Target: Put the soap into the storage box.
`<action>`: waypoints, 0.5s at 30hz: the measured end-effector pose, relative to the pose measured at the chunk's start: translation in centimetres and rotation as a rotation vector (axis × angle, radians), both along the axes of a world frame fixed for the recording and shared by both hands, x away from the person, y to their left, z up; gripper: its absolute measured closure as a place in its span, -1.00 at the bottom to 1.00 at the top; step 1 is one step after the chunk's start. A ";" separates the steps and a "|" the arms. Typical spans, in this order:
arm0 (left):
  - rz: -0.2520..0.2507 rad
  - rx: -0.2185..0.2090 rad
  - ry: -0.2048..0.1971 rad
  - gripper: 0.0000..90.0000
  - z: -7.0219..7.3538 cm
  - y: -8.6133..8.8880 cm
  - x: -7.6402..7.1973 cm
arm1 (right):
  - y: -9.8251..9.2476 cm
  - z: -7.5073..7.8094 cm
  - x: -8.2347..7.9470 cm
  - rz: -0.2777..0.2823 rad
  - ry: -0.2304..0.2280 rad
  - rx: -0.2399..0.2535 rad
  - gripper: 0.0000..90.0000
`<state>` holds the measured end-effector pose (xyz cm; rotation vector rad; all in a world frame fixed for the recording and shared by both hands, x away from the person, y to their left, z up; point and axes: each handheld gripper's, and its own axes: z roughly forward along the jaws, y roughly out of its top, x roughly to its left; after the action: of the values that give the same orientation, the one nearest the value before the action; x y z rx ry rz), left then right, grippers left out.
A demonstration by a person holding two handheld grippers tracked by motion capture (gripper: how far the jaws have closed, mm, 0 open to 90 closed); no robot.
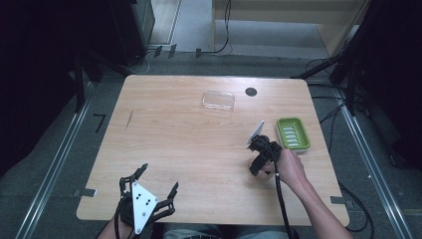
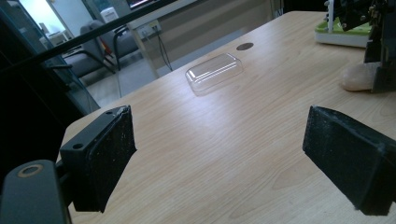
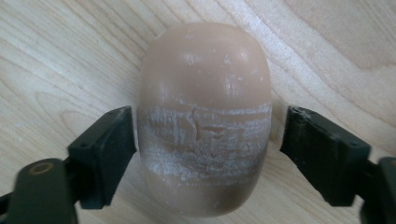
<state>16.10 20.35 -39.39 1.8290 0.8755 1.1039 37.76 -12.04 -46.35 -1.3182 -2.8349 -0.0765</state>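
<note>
A tan oval soap bar lies flat on the wooden table, its middle scuffed white. My right gripper straddles it, open: the left pad touches the soap's edge and the right pad stands a small gap off. In the high view the right gripper points down at the table's right side, covering the soap. My left gripper is open and empty near the front left edge. The left gripper view has its jaws wide apart and the soap far right under the other gripper.
A green soap dish with a ridged insert sits just right of the right gripper, also in the left gripper view. A clear plastic lid lies at the back middle, near a dark round hole.
</note>
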 end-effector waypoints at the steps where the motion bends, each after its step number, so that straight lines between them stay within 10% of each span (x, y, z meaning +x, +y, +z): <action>1: 0.000 0.000 0.000 -0.78 0.0 0.0 0.0 | 0.0 0.0 0.0 0.001 -0.001 0.000 -0.53; 15: -0.004 0.003 0.002 -0.78 0.0 0.0 0.0 | 0.4 -0.2 -0.2 0.020 0.006 -0.014 -0.26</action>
<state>16.11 20.31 -39.39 1.8338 0.8715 1.1024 37.56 -11.65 -46.53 -1.2904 -2.8480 -0.0521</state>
